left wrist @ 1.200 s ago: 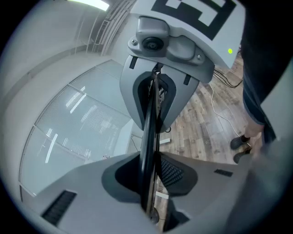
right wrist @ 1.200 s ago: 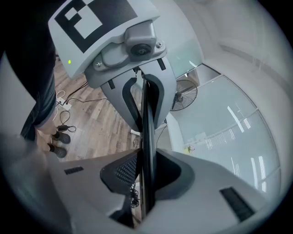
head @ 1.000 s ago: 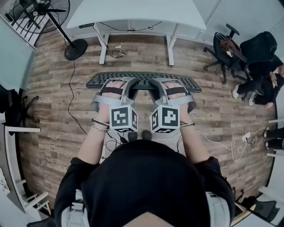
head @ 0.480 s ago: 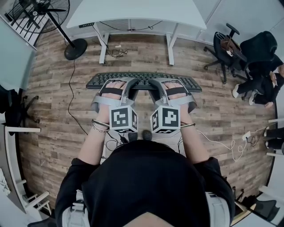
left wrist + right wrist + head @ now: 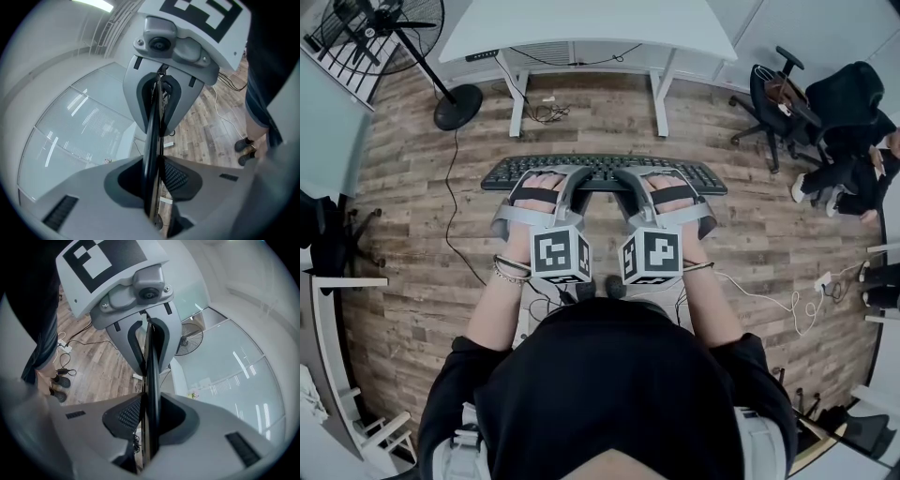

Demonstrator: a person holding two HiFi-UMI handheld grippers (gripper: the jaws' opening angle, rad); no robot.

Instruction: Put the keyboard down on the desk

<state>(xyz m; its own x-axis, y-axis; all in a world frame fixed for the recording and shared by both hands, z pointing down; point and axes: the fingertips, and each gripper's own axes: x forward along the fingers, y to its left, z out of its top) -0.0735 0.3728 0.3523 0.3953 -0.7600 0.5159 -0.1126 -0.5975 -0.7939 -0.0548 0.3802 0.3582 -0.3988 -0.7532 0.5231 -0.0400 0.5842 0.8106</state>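
A black keyboard (image 5: 600, 169) is held level in the air over the wood floor, its long side running left to right. My left gripper (image 5: 567, 184) is shut on its near edge left of centre. My right gripper (image 5: 634, 184) is shut on the near edge right of centre. In the left gripper view the keyboard (image 5: 151, 150) shows edge-on, pinched between the grey jaws of the left gripper (image 5: 154, 187). The right gripper view shows the same thin edge (image 5: 151, 380) clamped in the right gripper (image 5: 150, 423). The white desk (image 5: 581, 23) stands beyond the keyboard.
A standing fan (image 5: 394, 28) with a round base (image 5: 457, 106) is at the far left. Office chairs (image 5: 778, 98) and a seated person's legs (image 5: 844, 183) are at the right. Cables (image 5: 769, 300) trail on the floor, and more hang under the desk.
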